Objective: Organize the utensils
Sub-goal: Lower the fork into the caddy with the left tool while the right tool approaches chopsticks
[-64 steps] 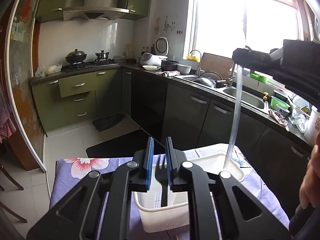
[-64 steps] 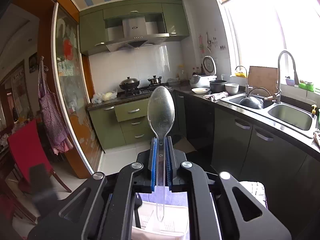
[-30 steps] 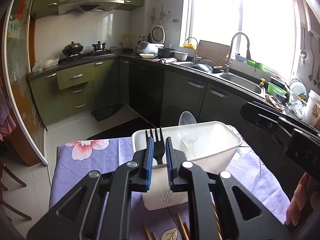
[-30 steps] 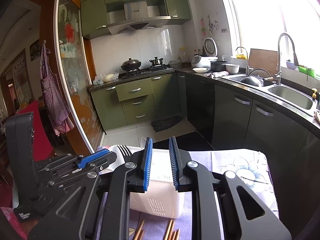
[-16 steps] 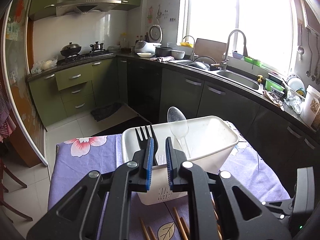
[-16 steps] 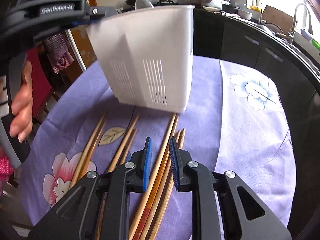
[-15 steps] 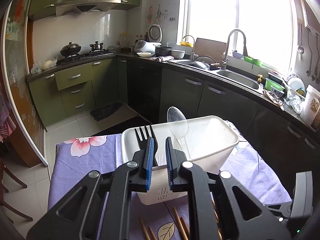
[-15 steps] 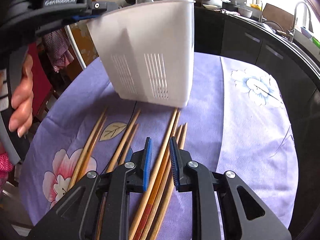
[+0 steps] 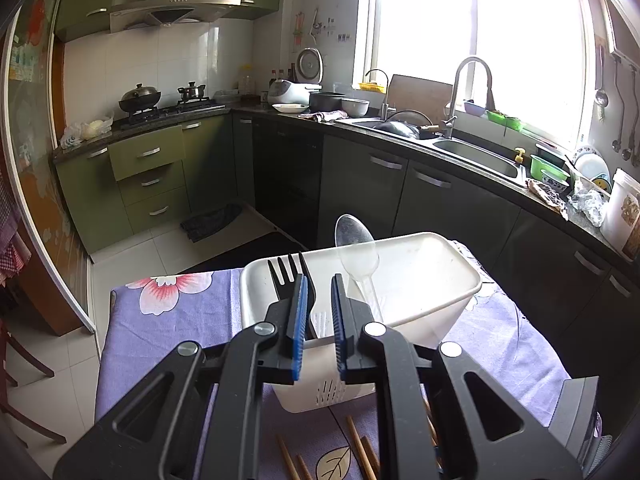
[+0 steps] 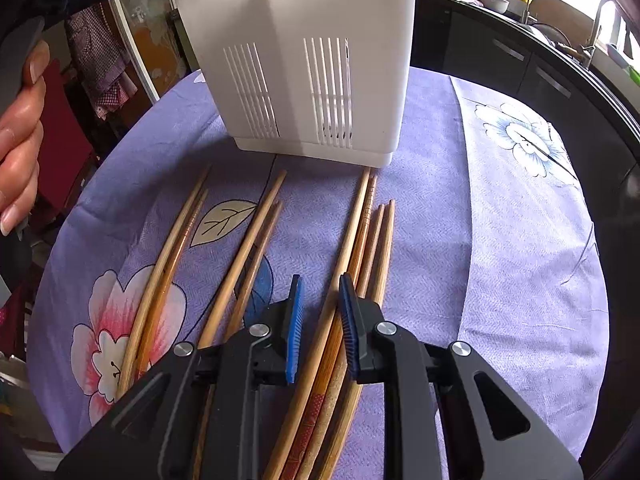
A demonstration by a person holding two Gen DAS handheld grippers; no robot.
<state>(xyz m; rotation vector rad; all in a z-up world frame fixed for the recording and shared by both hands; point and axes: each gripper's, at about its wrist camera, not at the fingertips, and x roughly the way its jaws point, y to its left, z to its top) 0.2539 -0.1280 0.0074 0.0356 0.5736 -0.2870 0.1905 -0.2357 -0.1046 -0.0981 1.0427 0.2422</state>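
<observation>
1. The right tool (image 10: 320, 320) points steeply down at the worktop (image 10: 500, 260), its blue pads a narrow gap apart and clamped on nothing. One pale chopstick (image 10: 344, 248) runs up through that gap; whether the pads touch it I cannot tell.
2. The chopsticks (image 10: 372, 240) lie loose on the purple cloth, long axes running away from the right tool toward the white caddy (image 10: 312, 60), nearly in line with its reach. A grasp would likely close across the stick, with the pads on either side.
3. The right tool is by far the nearer to them.
4. Farther off, the left tool (image 9: 318, 320) has its pads nearly together at the caddy's near rim, apparently pinching it. A black fork (image 9: 286, 272) and a clear spoon (image 9: 356, 244) stand inside.
</observation>
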